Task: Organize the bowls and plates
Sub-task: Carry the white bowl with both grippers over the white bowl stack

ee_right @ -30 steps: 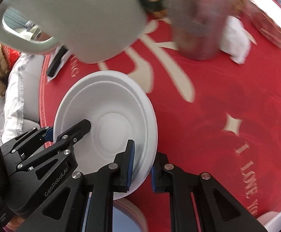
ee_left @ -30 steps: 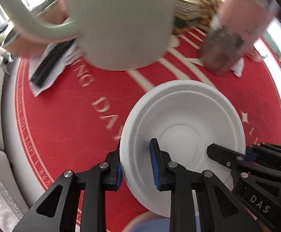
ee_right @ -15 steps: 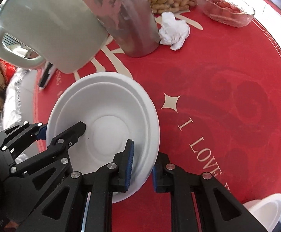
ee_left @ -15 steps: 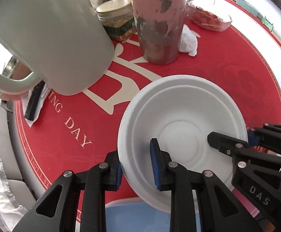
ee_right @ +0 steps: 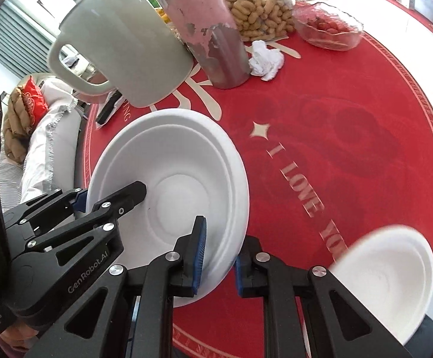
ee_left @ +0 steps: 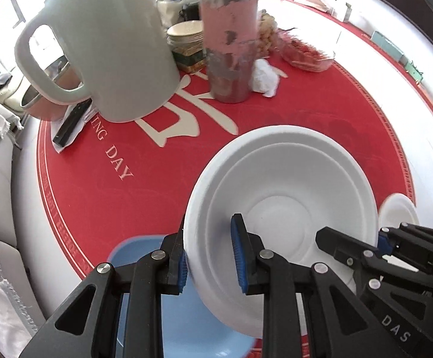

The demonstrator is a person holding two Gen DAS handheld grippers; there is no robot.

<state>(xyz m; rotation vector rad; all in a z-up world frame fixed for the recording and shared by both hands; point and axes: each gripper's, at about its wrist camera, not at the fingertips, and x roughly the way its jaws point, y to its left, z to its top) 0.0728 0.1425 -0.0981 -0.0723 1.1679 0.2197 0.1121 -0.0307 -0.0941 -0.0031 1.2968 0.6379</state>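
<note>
I had the white plate (ee_left: 279, 179) lifted over the red round tablecloth (ee_left: 112, 197), left gripper (ee_left: 210, 256) and right gripper (ee_right: 216, 256) each clamped on opposite rims; a blue plate (ee_left: 186, 334) lay beneath, kettle (ee_left: 109, 41) behind.

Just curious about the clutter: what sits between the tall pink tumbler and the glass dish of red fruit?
A crumpled white tissue lies between the tumbler and the glass dish, clearest in the right wrist view.

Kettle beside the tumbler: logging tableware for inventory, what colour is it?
Pale grey-green kettle, clearest in the left wrist view.
</note>
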